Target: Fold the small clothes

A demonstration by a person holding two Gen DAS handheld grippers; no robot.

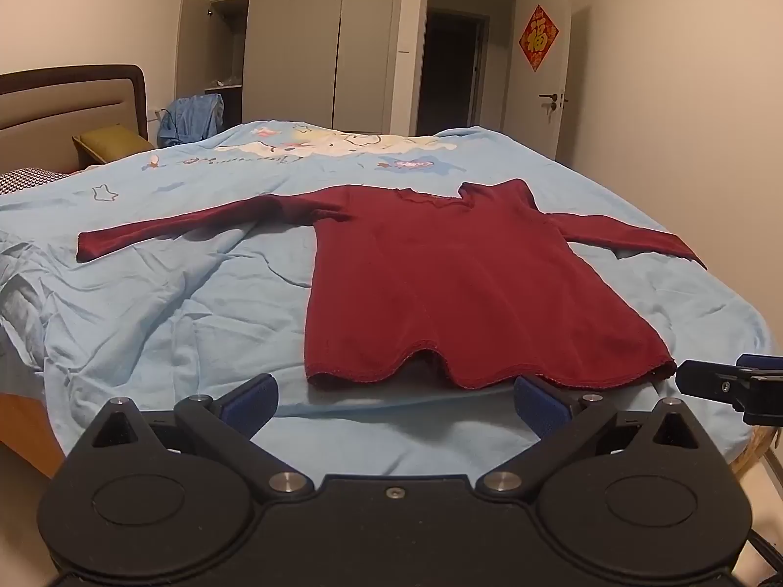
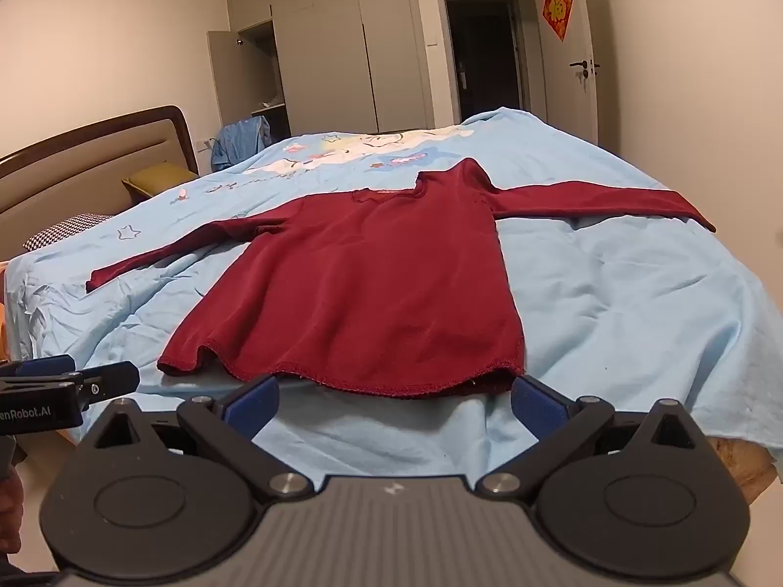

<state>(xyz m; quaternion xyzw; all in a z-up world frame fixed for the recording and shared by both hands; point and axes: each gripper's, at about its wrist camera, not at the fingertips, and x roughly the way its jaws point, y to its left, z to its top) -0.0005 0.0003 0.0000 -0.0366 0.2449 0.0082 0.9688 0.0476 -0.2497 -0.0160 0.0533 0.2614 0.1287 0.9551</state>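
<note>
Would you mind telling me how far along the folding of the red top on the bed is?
Done: the dark red top lies spread flat on the blue bedcover, both sleeves out to the sides. In hand: nothing yet; the left gripper and right gripper are open at the hem, empty. Left: every fold, sleeves and body alike.

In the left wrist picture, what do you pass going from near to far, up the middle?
left gripper, open jaws → blue bedsheet → red shirt → cartoon print → wardrobe
</note>
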